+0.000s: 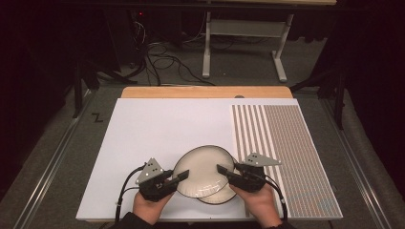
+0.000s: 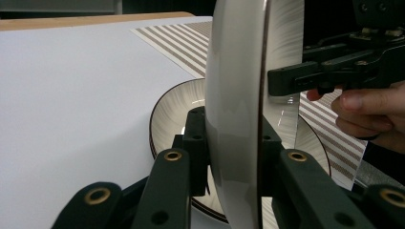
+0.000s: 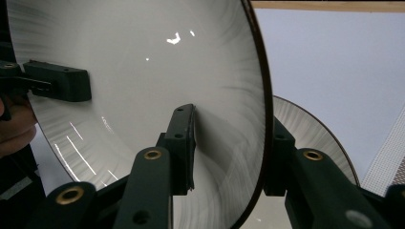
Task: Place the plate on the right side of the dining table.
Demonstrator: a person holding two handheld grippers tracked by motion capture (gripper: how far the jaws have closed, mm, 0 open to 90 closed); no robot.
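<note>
A white plate with a dark rim (image 1: 200,168) hangs tilted above a second, similar plate (image 1: 220,196) that lies on the white board (image 1: 157,129). My left gripper (image 1: 183,176) is shut on the held plate's left rim and my right gripper (image 1: 221,169) is shut on its right rim. In the left gripper view the held plate (image 2: 236,86) stands edge-on between my jaws, with the lying plate (image 2: 169,112) behind it and the right gripper (image 2: 286,78) across. In the right gripper view the jaws clamp the held plate (image 3: 143,71), and the lying plate (image 3: 313,131) is beyond it.
A striped and dotted mat (image 1: 279,152) covers the board's right side. A wooden table edge (image 1: 205,91) runs along the back. Beyond it are floor cables (image 1: 162,62) and a white table frame (image 1: 243,43). The board's left half is bare.
</note>
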